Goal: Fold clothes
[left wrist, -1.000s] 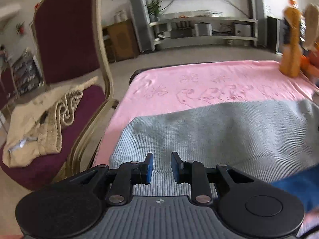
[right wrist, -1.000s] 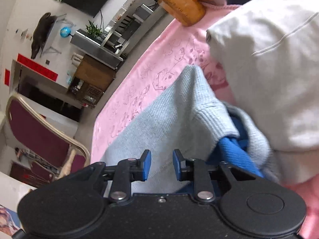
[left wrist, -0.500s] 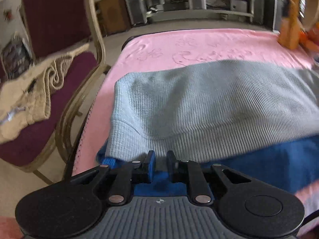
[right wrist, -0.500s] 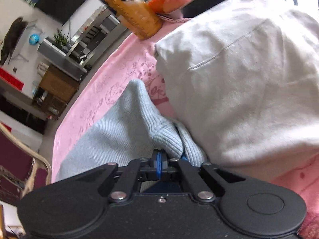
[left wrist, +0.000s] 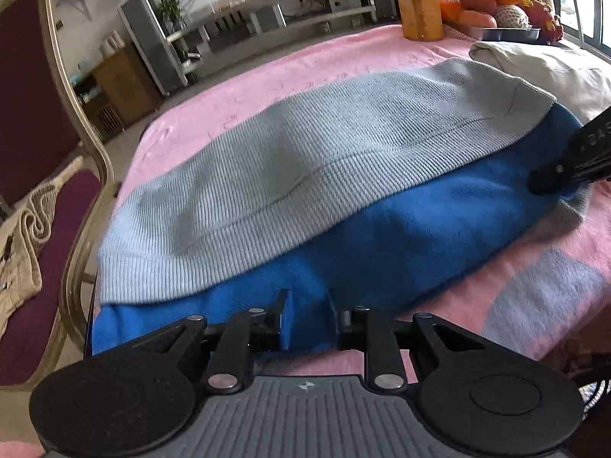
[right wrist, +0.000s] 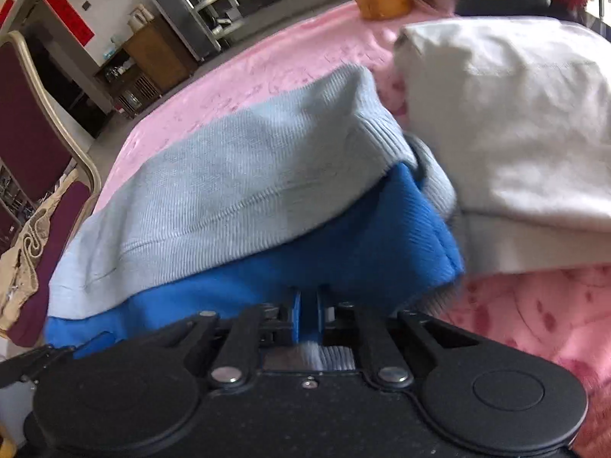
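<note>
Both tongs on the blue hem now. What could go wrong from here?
1. The left tongs hold only a thin fold of the sweater; it may slip out when lifted.
2. The right tongs work right beside the white garment; it could get dragged along.
3. The sweater's left edge hangs over the table; pulling may slide it toward the chair.

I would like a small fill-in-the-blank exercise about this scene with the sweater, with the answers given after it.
1. The grey sweater has a ___ part beneath the grey.
2. The right tool is shut on the sweater's ___ part.
3. The table is covered by a ___ cloth.
4. Right of the sweater lies a folded ___ garment.

Answers: blue; blue; pink; white
</note>
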`<state>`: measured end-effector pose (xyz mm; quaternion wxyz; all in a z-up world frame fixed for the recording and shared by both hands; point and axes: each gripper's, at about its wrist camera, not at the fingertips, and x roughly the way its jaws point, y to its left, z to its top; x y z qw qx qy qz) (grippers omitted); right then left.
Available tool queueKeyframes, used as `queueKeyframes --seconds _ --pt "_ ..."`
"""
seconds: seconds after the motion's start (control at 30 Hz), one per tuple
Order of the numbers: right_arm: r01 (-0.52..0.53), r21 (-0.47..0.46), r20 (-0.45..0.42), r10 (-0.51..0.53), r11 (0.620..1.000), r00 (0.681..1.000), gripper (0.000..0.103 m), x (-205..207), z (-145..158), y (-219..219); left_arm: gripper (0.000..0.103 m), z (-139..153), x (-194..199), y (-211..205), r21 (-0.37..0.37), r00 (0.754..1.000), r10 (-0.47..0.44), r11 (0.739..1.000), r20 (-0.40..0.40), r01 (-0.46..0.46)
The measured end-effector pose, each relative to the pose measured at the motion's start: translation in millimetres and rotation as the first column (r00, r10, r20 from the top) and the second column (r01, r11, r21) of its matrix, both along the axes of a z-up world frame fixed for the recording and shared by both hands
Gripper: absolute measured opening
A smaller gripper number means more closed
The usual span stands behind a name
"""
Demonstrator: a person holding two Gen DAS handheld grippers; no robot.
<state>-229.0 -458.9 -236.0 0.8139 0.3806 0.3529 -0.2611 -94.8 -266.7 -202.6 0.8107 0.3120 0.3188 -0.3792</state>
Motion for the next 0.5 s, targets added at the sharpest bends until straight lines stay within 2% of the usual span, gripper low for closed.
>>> queueKeyframes --seconds 0.07,0.13,0.17,0.23,0.33,0.4,0.5 --pt "0.021 0.044 0.015 -0.022 0.999 1.000 0.008 -14.2 0.2 0.1 0.024 4.0 4.7 4.7 -0.009 1.000 0.015 1.000 -0.028 -0.015" --pt "0.064 0.080 0.061 -0.069 0.995 0.996 0.019 -33.3 -0.1 0.6 0.025 9.7 5.3 10.6 -0.042 0.999 0.041 0.998 -0.031 -0.042" --pt "0.090 0.092 0.090 -0.099 0.992 0.991 0.021 -43.7 0.4 -0.3 0.025 13.2 6.8 13.5 -0.063 0.998 0.054 0.996 -0.024 -0.055" --pt "0.164 0.099 0.162 -0.178 0.982 0.971 0.031 -65.0 3.1 -5.5 0.025 19.1 9.8 15.8 -0.099 0.997 0.080 0.992 -0.017 -0.082" --pt "0.268 0.126 0.256 -0.292 0.955 0.921 0.042 -95.4 5.5 -13.6 0.025 21.2 11.6 13.2 -0.119 0.994 0.103 0.987 -0.022 -0.104" --pt "0.311 0.194 0.260 -0.354 0.930 0.898 0.046 -103.7 -3.1 -20.0 0.025 19.3 11.7 10.4 -0.112 0.994 0.105 0.988 -0.026 -0.107" --pt "0.312 0.241 0.247 -0.369 0.919 0.896 0.053 -98.4 -13.3 -23.9 0.025 16.7 11.9 9.9 -0.095 0.993 0.112 0.989 -0.027 -0.114"
